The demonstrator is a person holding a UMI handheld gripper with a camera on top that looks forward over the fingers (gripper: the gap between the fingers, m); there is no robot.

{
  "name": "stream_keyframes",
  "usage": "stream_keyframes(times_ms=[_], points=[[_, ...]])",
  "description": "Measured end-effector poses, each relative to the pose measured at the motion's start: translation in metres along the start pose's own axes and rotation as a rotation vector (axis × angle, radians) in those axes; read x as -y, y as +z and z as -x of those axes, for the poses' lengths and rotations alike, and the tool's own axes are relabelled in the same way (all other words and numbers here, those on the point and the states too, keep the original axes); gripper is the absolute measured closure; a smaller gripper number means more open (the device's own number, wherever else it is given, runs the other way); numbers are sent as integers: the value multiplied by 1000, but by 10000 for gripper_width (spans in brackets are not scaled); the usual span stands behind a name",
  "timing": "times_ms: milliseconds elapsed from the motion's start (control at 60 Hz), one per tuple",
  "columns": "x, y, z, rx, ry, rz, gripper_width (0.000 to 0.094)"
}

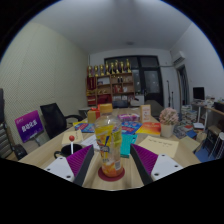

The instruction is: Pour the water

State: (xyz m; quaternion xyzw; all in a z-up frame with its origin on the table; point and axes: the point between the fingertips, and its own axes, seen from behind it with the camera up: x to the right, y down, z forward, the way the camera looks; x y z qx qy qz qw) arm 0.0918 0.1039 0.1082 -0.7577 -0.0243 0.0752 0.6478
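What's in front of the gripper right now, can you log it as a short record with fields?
setting: office room, cluttered table
gripper: open, purple pads at either side
object between fingers: clear plastic bottle with orange label, upright
contact: gaps at both sides, bottle stands on the table
beyond bottle: colourful boxes, a cup
background: shelf with trophies
task stage: bottle not yet gripped

Bottle [109, 142] stood upright between gripper [111, 163] fingers, pads close at either side; contact unclear. Cluttered table [60, 143] at twelve o'clock.
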Motion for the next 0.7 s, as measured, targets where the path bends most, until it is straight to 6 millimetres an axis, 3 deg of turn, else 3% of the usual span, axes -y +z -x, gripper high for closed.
stream_keyframes(times_ms=[67,233,417,433,517,700], points=[[11,-36,1,-15,-11,-10,104],[14,-140,14,-35,-51,1,107],[-9,-238,36,-13,-60,30,106],[-12,-237,43,-10,-63,32,108],[-21,-276,48,-3,-87,32,107],[-30,-316,59,-8,-122,1,107]])
